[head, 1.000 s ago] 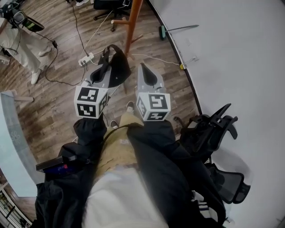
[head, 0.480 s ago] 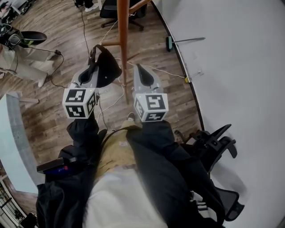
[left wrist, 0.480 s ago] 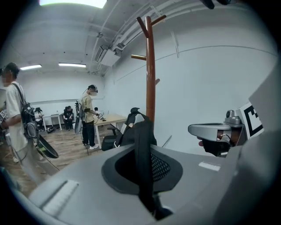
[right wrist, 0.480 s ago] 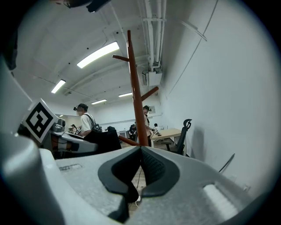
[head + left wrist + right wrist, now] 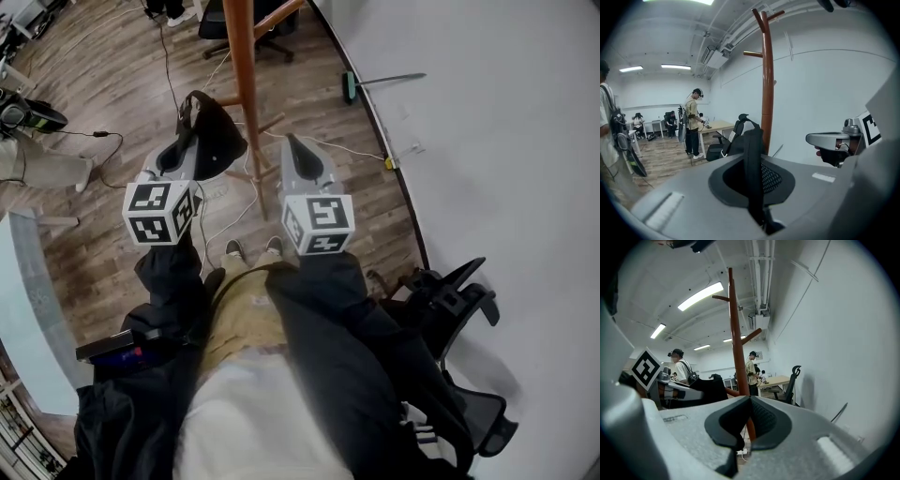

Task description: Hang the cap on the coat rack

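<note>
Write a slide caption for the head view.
Left gripper holds a black cap near the coat rack; right gripper is shut and empty.

I see a soft black cloth cap (image 5: 220,141) at the upper left, dull and not shiny. The coat rack (image 5: 242,75) is smooth, shiny reddish wood. The floor (image 5: 103,84) is brown wood planks.

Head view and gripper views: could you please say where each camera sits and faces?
Head view: on the person's head, looking steeply down at the coat rack; shows legs, left gripper with the cap, right gripper.
Left gripper view: on that gripper, facing the rack; jaws shut on the cap.
Right gripper view: on that gripper, facing the rack; jaws shut, empty.
Gripper views share the rack.
</note>
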Action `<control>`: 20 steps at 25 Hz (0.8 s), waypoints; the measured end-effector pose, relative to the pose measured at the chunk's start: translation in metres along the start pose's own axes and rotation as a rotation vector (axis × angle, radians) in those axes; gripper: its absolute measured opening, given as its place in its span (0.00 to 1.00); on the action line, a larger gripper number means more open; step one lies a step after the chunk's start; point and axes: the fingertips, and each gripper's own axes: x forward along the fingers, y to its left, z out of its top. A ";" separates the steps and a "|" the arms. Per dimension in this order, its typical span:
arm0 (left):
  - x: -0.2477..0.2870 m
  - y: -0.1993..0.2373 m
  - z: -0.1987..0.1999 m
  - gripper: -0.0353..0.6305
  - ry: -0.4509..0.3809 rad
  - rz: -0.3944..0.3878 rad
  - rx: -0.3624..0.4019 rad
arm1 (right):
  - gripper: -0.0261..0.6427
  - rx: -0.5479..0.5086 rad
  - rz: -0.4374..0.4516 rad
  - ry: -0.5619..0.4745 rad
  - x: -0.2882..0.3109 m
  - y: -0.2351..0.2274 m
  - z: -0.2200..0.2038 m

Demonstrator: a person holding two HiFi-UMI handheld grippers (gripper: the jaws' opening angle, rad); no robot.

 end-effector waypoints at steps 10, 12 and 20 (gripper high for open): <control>0.021 -0.015 -0.018 0.06 0.054 -0.124 0.011 | 0.04 -0.011 -0.040 -0.014 0.005 0.000 0.005; 0.025 -0.014 -0.021 0.06 0.068 -0.143 0.014 | 0.04 -0.012 -0.040 -0.011 0.010 0.003 0.004; 0.042 -0.023 -0.032 0.06 0.107 -0.206 0.025 | 0.04 -0.018 -0.056 -0.017 0.018 0.002 0.009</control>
